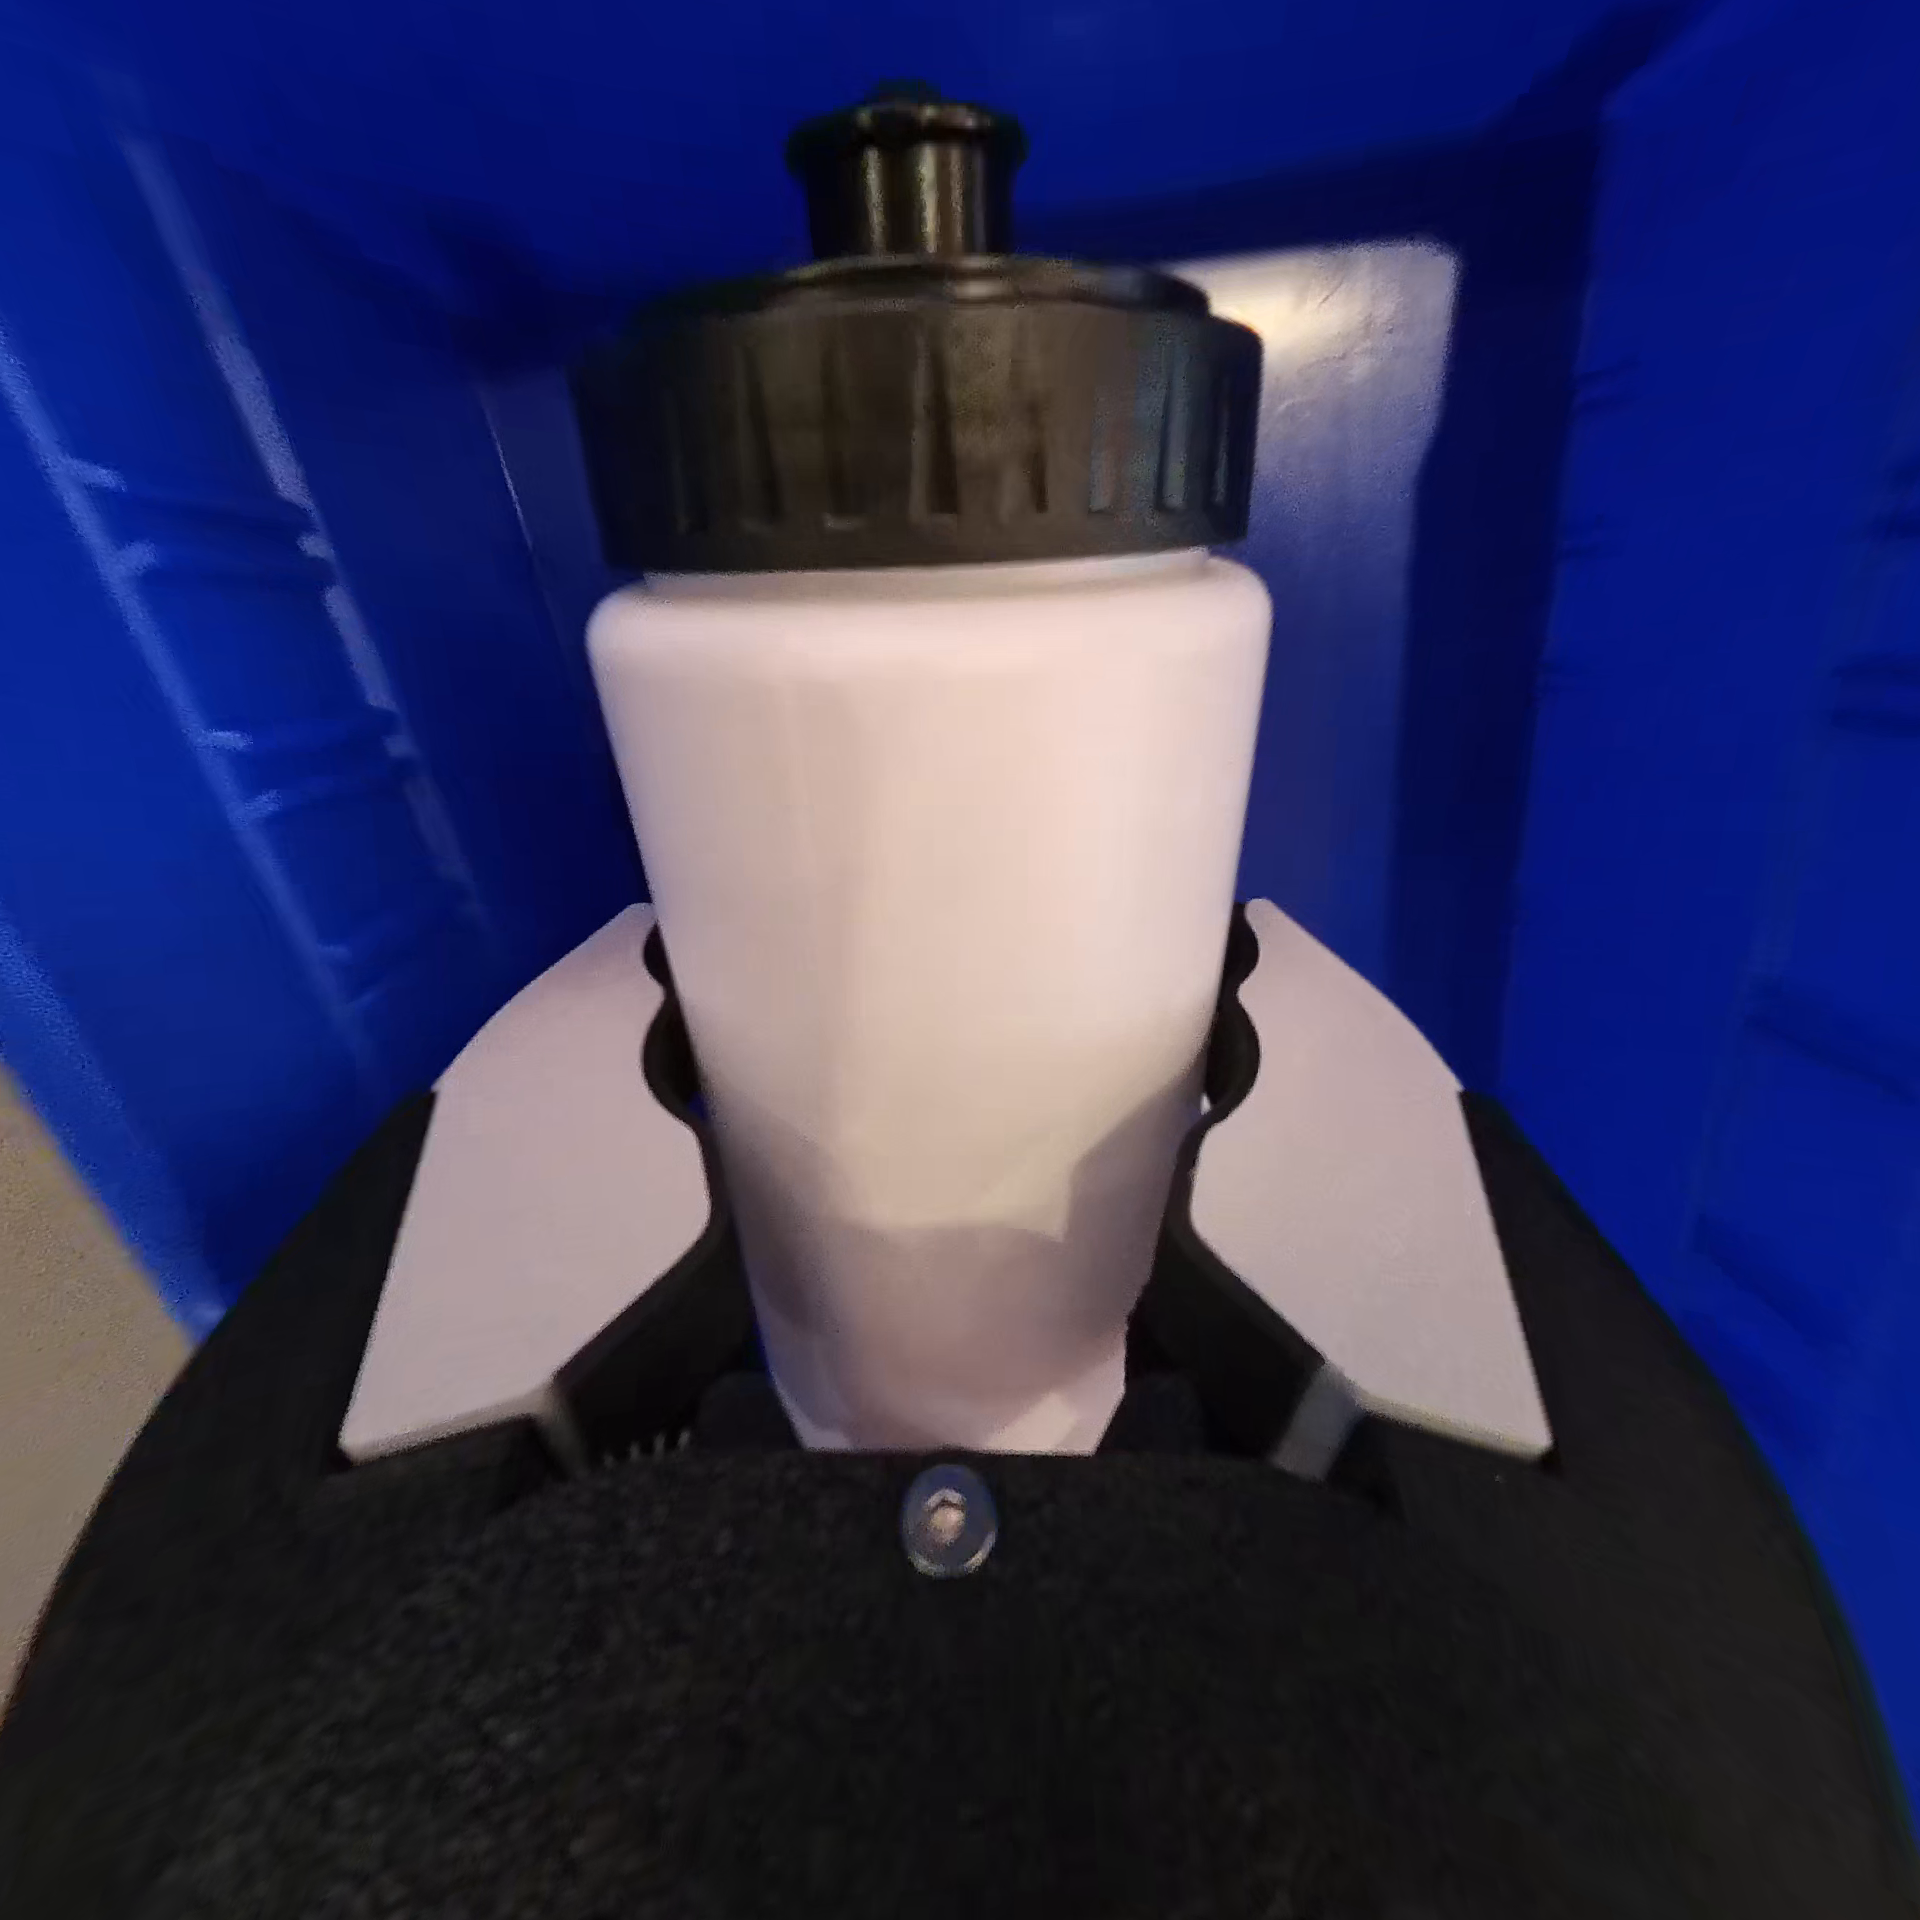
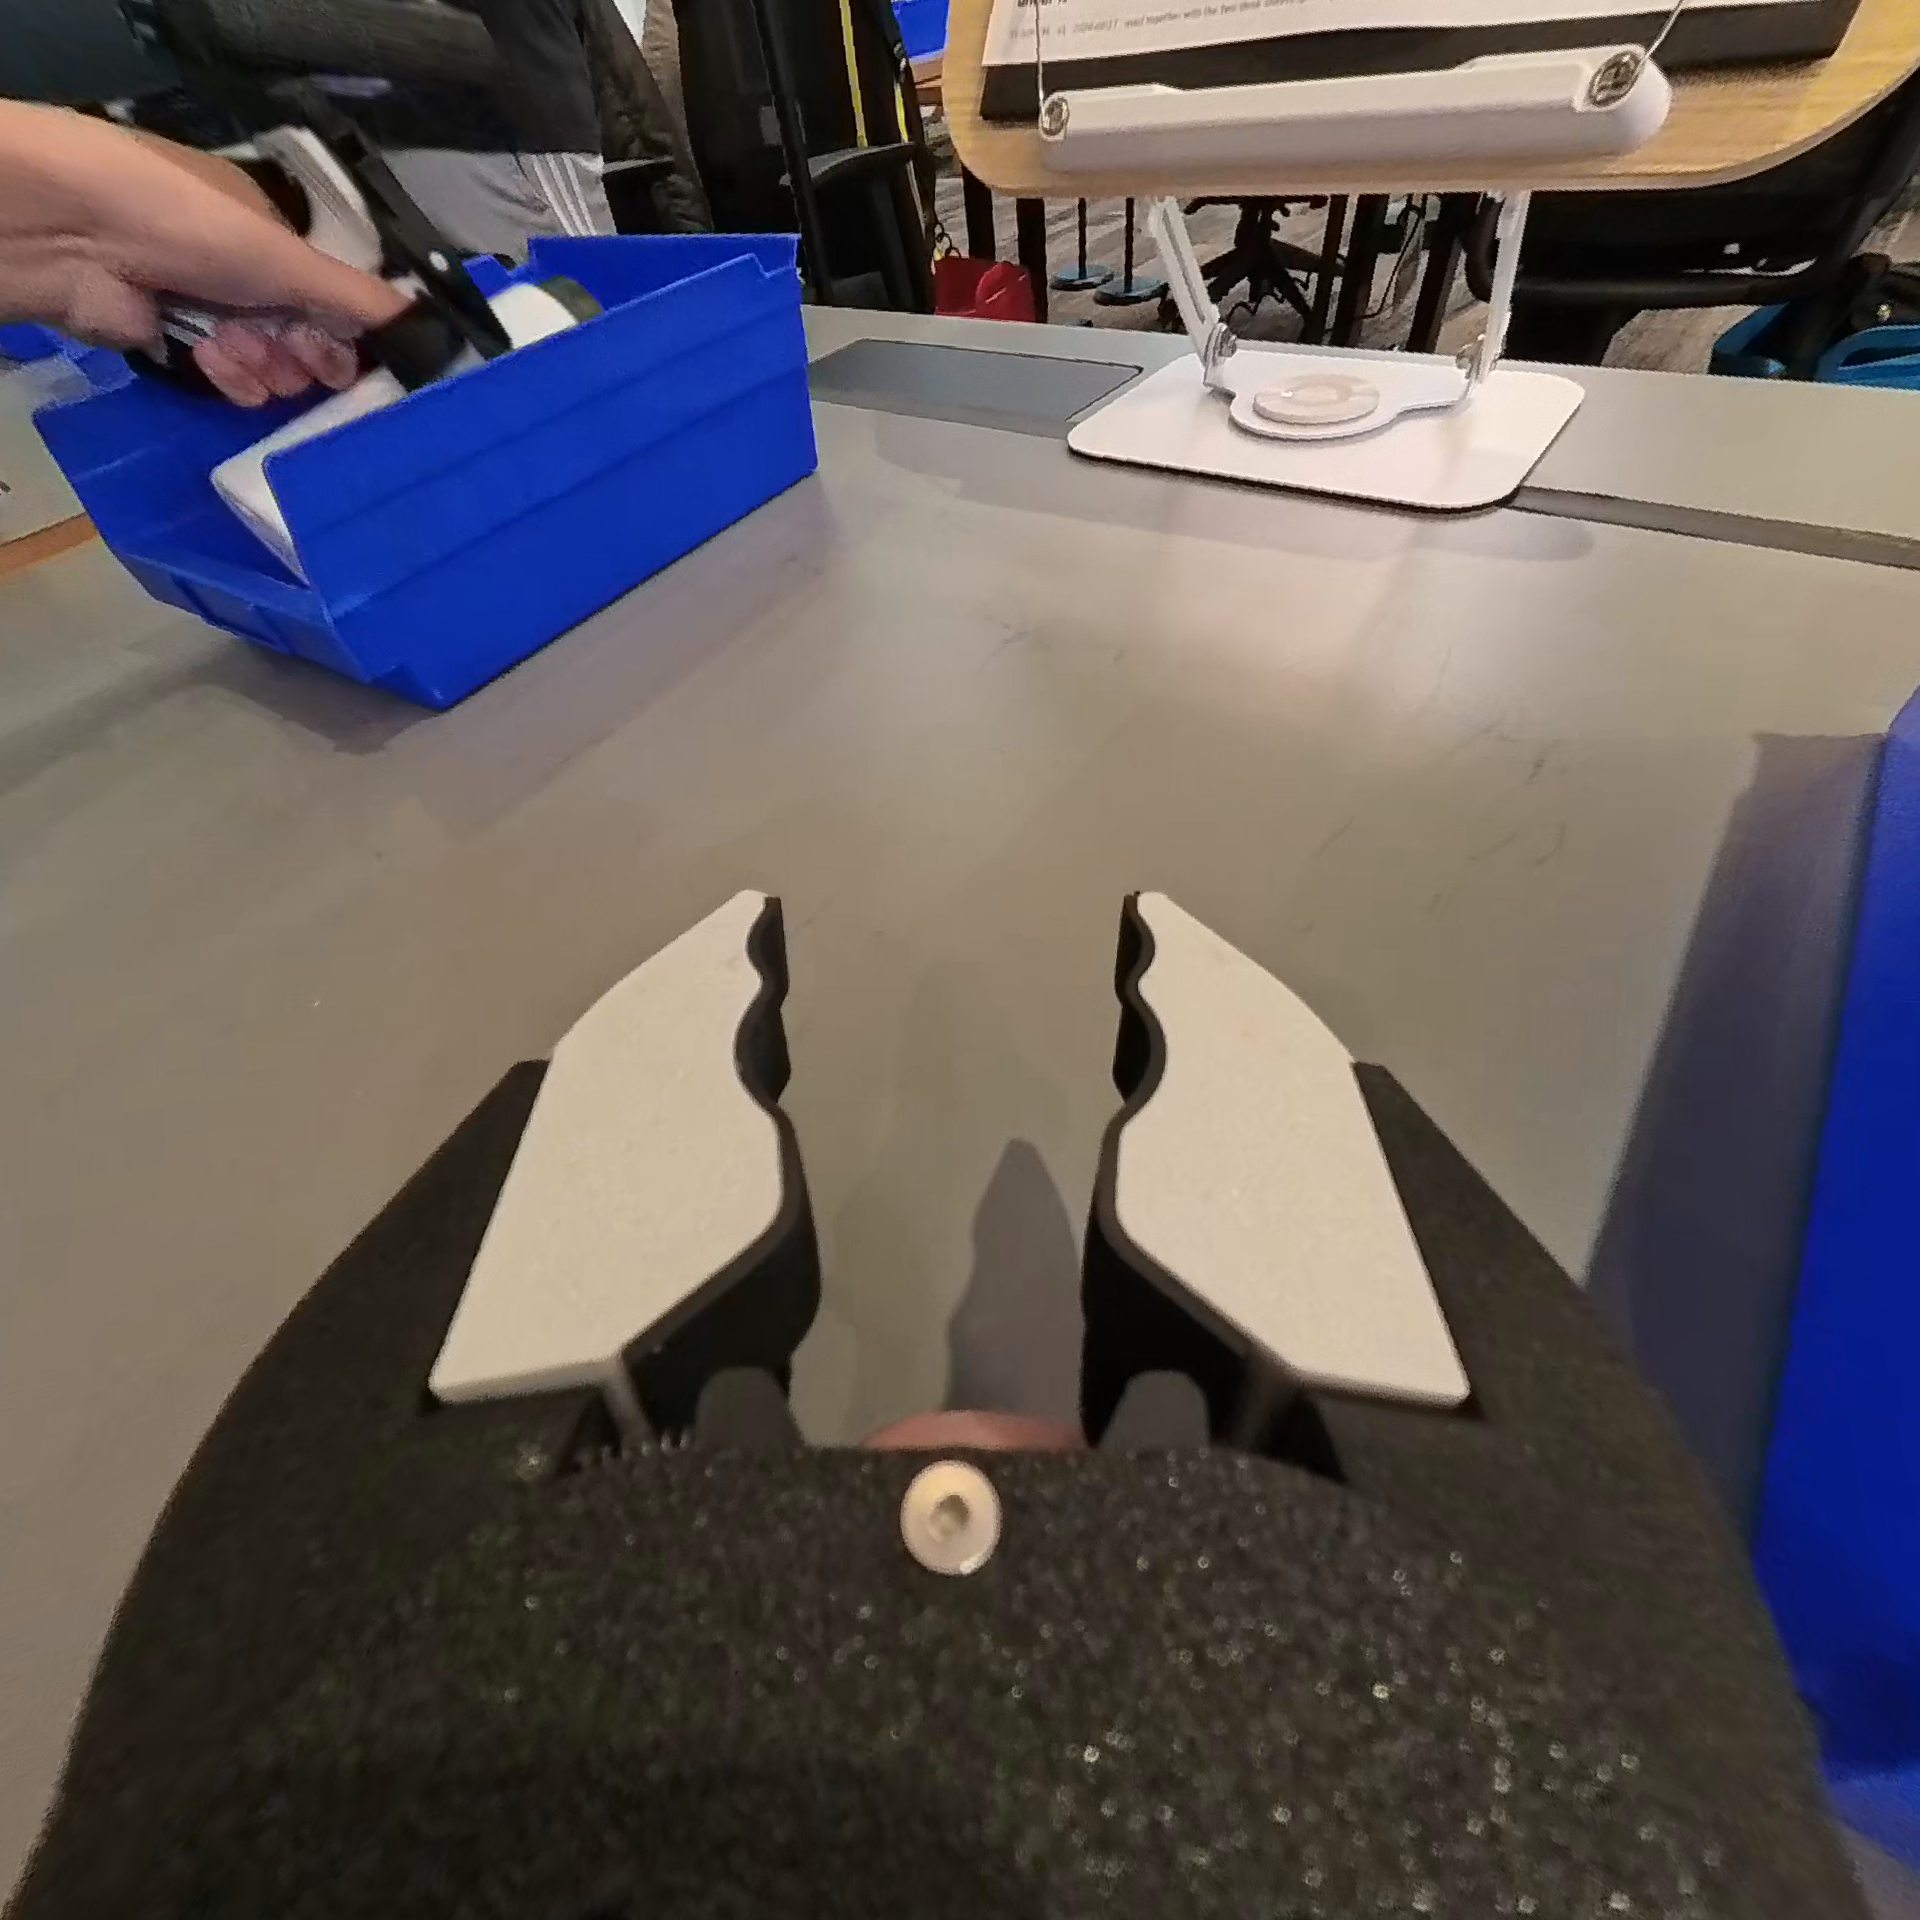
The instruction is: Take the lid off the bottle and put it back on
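A white bottle (image 1: 925, 883) with a black ribbed lid (image 1: 920, 416) screwed on lies in a blue bin (image 1: 260, 623). My left gripper (image 1: 951, 925) is spread wide, with the bottle's lower body between its fingers. The pads sit right at its sides, and I see no firm squeeze. The picture is blurred. In the right wrist view the bottle (image 2: 525, 312) shows in the bin (image 2: 540, 520) at the far left, with the left gripper (image 2: 436, 301) and a hand (image 2: 156, 270) over it. My right gripper (image 2: 951, 914) is open and empty above the grey table (image 2: 1143, 727).
A white stand (image 2: 1320, 436) with a wooden board on it is at the back of the table. The edge of another blue bin (image 2: 1870, 1143) is close on the right. Chairs and a person are behind the table.
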Action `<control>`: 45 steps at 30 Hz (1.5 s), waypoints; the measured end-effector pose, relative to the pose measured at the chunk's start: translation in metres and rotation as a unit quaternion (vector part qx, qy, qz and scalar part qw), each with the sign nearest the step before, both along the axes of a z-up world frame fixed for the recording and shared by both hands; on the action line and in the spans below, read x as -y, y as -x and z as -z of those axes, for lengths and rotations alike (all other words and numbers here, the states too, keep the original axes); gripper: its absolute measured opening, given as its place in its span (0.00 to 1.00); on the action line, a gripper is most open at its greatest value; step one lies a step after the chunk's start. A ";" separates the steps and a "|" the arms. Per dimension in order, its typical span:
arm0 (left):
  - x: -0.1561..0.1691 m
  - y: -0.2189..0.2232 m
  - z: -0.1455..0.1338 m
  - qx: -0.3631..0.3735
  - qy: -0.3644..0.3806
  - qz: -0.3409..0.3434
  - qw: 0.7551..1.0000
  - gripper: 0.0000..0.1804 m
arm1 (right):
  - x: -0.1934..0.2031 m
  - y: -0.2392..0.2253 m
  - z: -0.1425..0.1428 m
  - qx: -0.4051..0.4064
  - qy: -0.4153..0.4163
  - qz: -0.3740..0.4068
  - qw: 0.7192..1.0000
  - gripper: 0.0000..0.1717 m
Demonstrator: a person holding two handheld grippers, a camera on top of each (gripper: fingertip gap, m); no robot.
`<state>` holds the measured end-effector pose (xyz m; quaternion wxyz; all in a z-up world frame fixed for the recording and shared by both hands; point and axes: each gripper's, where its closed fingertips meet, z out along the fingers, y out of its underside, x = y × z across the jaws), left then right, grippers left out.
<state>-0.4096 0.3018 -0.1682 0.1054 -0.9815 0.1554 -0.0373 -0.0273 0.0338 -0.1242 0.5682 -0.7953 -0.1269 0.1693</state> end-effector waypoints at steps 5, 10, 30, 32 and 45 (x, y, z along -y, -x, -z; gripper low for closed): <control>-0.009 -0.003 -0.057 0.038 -0.094 0.033 0.994 0.54 | 0.000 -0.002 -0.001 -0.002 -0.001 0.002 1.000 0.35; -0.002 -0.032 -0.130 0.153 -0.207 0.080 0.963 0.53 | -0.001 -0.001 -0.002 -0.001 -0.005 0.003 1.000 0.35; 0.083 -0.347 -0.124 0.366 -0.455 0.215 0.783 0.54 | -0.004 0.002 -0.009 0.007 -0.024 -0.008 1.000 0.35; 0.079 -0.355 -0.116 0.368 -0.457 0.221 0.779 0.54 | -0.003 -0.001 -0.009 0.004 -0.024 -0.005 1.000 0.35; 0.083 -0.363 -0.101 0.365 -0.479 0.249 0.758 0.54 | -0.001 -0.007 -0.005 0.011 -0.017 0.003 1.000 0.35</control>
